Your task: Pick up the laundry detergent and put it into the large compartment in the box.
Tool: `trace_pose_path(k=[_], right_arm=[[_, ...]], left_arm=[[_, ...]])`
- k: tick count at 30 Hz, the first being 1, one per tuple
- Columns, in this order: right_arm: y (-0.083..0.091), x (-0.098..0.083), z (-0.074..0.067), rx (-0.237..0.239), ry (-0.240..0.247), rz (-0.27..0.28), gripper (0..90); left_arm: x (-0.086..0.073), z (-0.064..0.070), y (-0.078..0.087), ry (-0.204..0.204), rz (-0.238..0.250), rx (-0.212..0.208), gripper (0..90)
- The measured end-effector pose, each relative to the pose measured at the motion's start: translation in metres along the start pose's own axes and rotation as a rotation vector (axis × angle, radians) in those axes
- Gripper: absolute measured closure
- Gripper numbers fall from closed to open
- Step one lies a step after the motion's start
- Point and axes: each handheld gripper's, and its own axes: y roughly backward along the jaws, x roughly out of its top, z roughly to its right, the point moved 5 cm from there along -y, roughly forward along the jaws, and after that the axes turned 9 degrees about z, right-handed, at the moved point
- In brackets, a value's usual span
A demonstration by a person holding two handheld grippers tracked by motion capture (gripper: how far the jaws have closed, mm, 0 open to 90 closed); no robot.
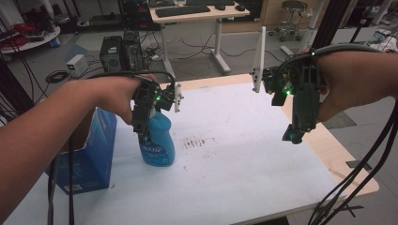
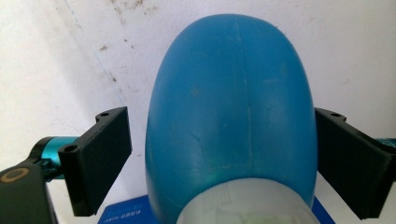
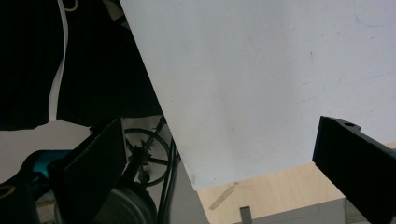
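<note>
Straddling the blue bottle point(image 2: 231, 116) from above, my left gripper point(image 1: 144, 129) has a black jaw on each side of the bottle's body. In the left gripper view the right jaw sits right at the bottle's flank, while a sliver of white surface shows between the left jaw and the plastic, so the pads are not yet pressing it from both sides. The bottle point(image 1: 158, 140) stands upright on the white table point(image 1: 244, 159), with its pale neck nearest the gripper's camera.

Just to the bottle's left stands a blue box point(image 1: 94, 154), close enough to crowd that side of the gripper. A patch of dark scuff marks point(image 1: 193, 142) lies on the tabletop just to the bottle's right, flat and in nobody's way.

My right gripper point(image 1: 296, 133) hangs well apart, over the table's right side near the wooden edge point(image 1: 328, 150), pointing down. Its jaws stand wide with nothing between them.

Beyond the table are a desk with keyboards point(image 1: 187, 9), a dark computer case point(image 1: 119, 51) on the floor and loose cables.
</note>
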Motion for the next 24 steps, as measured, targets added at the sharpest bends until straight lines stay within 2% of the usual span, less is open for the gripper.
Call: trace_pose_path(k=[3,16,24], right_arm=[[0.0004,0.0003,0.0001,-0.001,0.001,-0.001,2.1],[0.0005,0.0017,0.0007,-0.001,-0.001,-0.001,2.1],[0.0,0.0026,0.0013,-0.001,-0.001,-0.001,2.1]], left_arm=[[-0.0005,0.0006,-0.0003,-0.003,-0.007,-0.007,13.7],[-0.0003,0.0018,-0.0006,-0.014,-0.007,0.003,21.4],[-0.0002,0.002,-0.0007,-0.004,0.005,-0.001,21.8]])
